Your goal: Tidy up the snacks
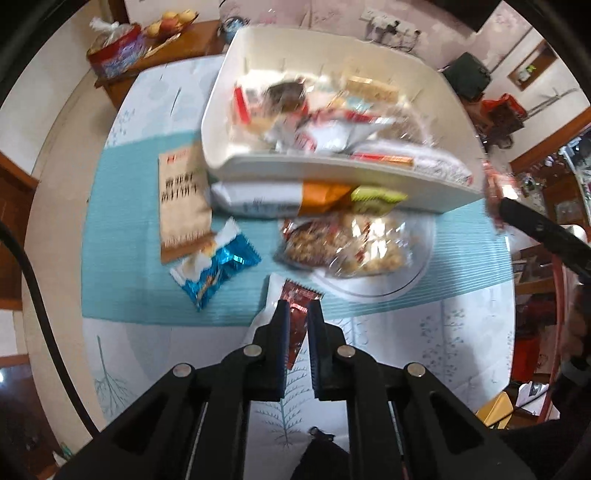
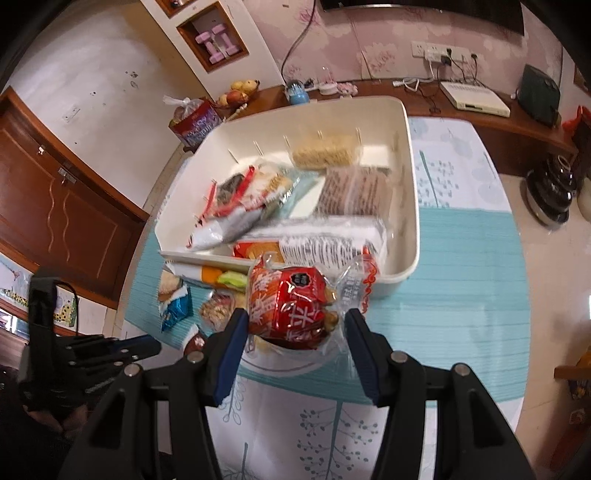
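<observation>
A white bin [image 1: 332, 173] holding several snack packets stands on the teal mat; it also shows in the right wrist view [image 2: 410, 236]. My left gripper [image 1: 298, 314] is shut on a small dark red packet [image 1: 297, 325] above the mat's near edge. My right gripper [image 2: 293, 325] holds a red snack bag [image 2: 291, 306] between its wide-set fingers, just in front of the bin's near wall. Loose snacks lie in front of the bin: a brown packet [image 1: 183, 206], a blue packet [image 1: 218, 269], and clear bags of nuts [image 1: 343, 243] on a glass plate [image 1: 388, 284].
The table has a white patterned cloth [image 1: 424, 350] under a teal mat [image 1: 129, 258]. A wooden shelf behind holds a red box [image 1: 116, 55], fruit [image 1: 170, 22] and a white router [image 2: 476, 98]. My right gripper shows at the right edge in the left wrist view [image 1: 535, 225].
</observation>
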